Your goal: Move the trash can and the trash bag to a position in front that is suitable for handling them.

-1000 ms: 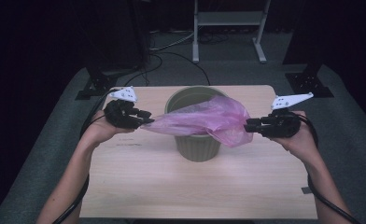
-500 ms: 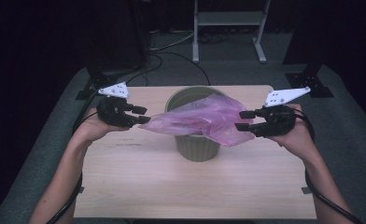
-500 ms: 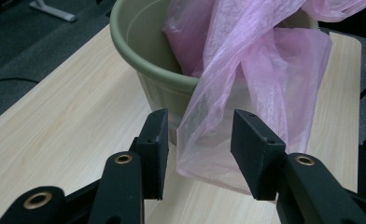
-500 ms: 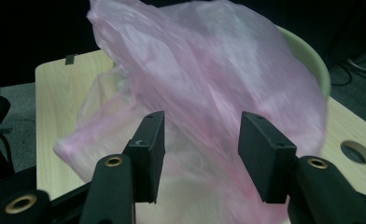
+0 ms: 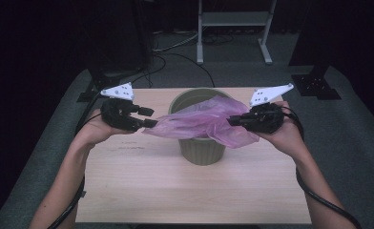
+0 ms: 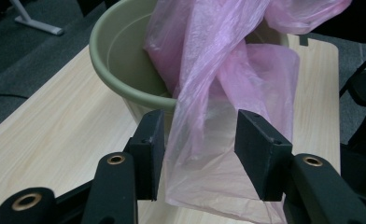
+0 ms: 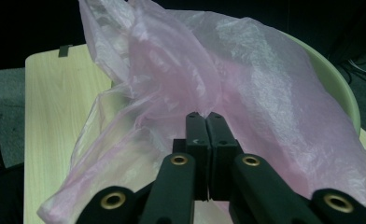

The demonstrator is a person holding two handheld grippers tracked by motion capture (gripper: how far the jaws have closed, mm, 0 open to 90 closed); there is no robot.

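A thin pink plastic bag [image 5: 202, 123] drapes across the top of an olive-green bin [image 5: 202, 150] on the wooden table [image 5: 175, 191]. My left gripper [image 5: 150, 117] is at the bag's left end. In the left gripper view its jaws [image 6: 200, 140] have just been opening, and the bag [image 6: 218, 84] hangs loose between the spread pads in front of the bin [image 6: 120, 60]. My right gripper [image 5: 232, 120] is at the bag's right side. In the right gripper view [image 7: 204, 116] it is shut, pinching a fold of the bag [image 7: 218, 70] above the bin rim [image 7: 344, 93].
The bin stands near the table's far edge, midway across. Bare tabletop lies in front of it and to both sides. Cables trail from both grippers over the table's side edges. A white metal stand [image 5: 233, 28] and dark equipment legs stand on the floor beyond.
My right gripper has moved left toward the bin and slightly up, opened, then closed on the bag. The left jaws have spread apart; that hand stayed in place.
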